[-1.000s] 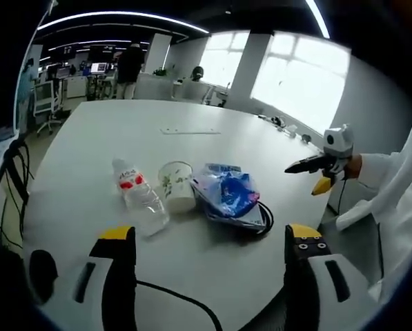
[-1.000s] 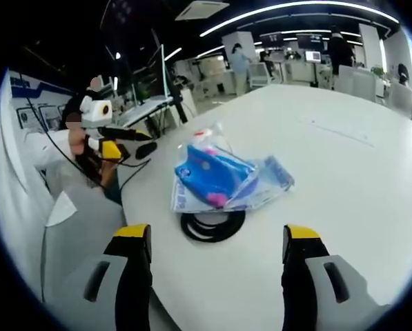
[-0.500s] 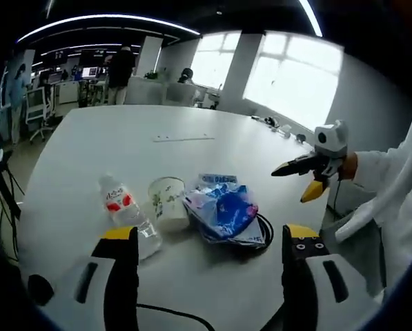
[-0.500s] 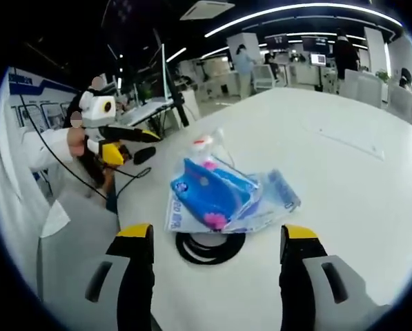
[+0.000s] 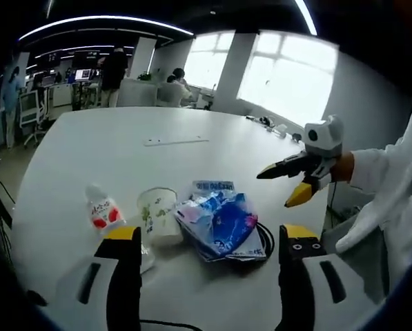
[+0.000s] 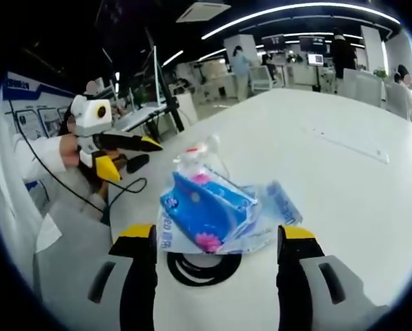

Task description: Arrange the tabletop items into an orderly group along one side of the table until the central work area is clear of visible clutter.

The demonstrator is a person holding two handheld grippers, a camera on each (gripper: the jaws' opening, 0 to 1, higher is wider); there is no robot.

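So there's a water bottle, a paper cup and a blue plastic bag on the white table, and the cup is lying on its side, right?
Not quite. The paper cup stands upright, its open rim facing up, between the water bottle and the blue plastic bag on the white table. The left gripper view shows this. It is the bottle that lies on its side.
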